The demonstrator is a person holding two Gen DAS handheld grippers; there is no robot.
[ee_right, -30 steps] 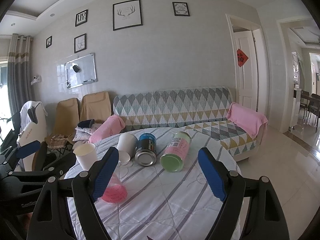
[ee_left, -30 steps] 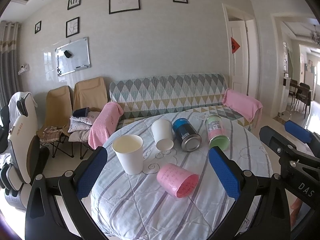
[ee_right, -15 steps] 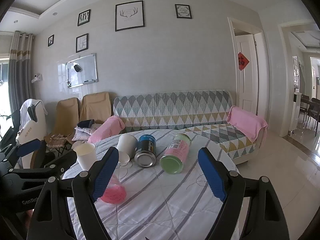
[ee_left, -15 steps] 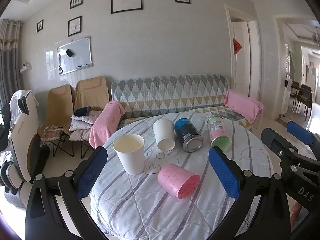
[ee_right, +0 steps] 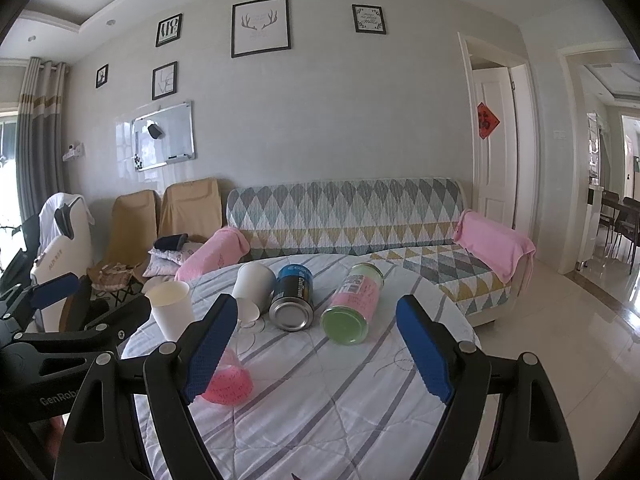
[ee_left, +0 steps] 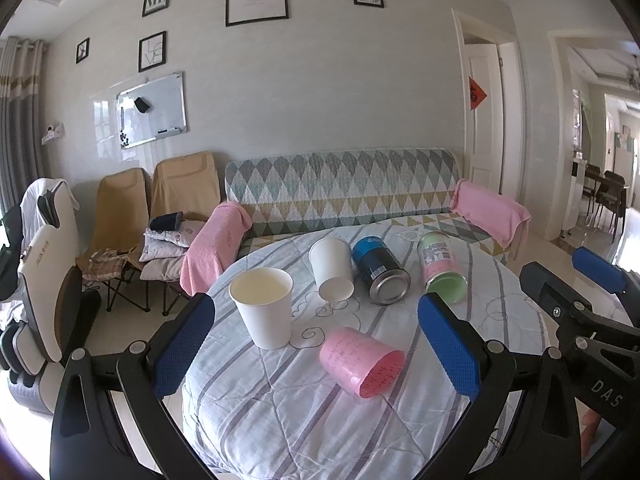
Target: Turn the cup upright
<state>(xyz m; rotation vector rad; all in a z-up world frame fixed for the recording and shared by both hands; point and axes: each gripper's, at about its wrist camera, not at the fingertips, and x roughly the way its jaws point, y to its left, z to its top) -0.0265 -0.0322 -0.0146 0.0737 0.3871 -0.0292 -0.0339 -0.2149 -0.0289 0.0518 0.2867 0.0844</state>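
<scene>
A pink cup [ee_left: 362,362] lies on its side on the round table, mouth towards me; it also shows in the right wrist view [ee_right: 228,385], partly behind a finger. A white paper cup [ee_left: 331,269] lies on its side further back, and it shows in the right wrist view [ee_right: 253,285] too. Another white cup [ee_left: 264,306] stands upright. My left gripper [ee_left: 316,346] is open and empty, just short of the pink cup. My right gripper [ee_right: 318,350] is open and empty, above the table's near part.
A blue can [ee_left: 380,274] and a pink-green canister [ee_left: 440,272] lie on their sides on the striped tablecloth [ee_left: 280,408]. A patterned sofa [ee_left: 340,192] and folding chairs [ee_left: 120,216] stand behind the table. The other gripper [ee_left: 592,320] shows at the right.
Both cameras have risen and tilted slightly. The objects on the table have not moved. Both grippers stay open.
</scene>
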